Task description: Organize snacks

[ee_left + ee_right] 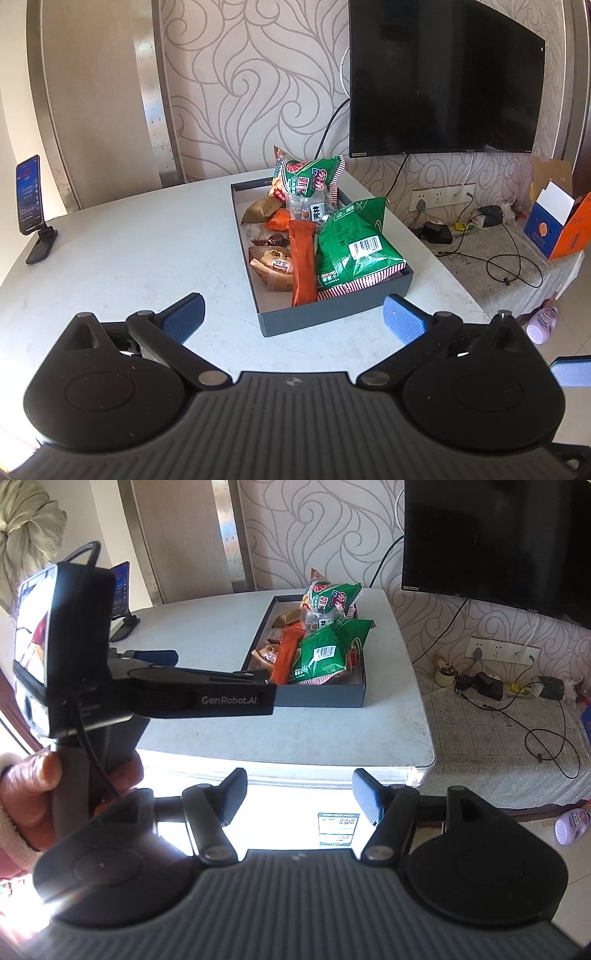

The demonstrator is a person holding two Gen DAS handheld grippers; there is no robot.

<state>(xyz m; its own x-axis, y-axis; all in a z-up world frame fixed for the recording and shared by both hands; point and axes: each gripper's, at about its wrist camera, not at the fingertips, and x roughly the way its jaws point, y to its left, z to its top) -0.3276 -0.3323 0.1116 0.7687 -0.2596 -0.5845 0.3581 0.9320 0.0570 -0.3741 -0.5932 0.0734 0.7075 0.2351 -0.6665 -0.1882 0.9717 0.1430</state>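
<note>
Snacks piled in box on surface, long axis running away. Left tool spread, empty, just short of box, nearer. Right tool spread, empty, further back.

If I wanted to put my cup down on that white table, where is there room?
The table is bare between the phone stand and the dark box, and in front of the box. The box is crowded with snack packets. Right of it, only a narrow strip.
</note>
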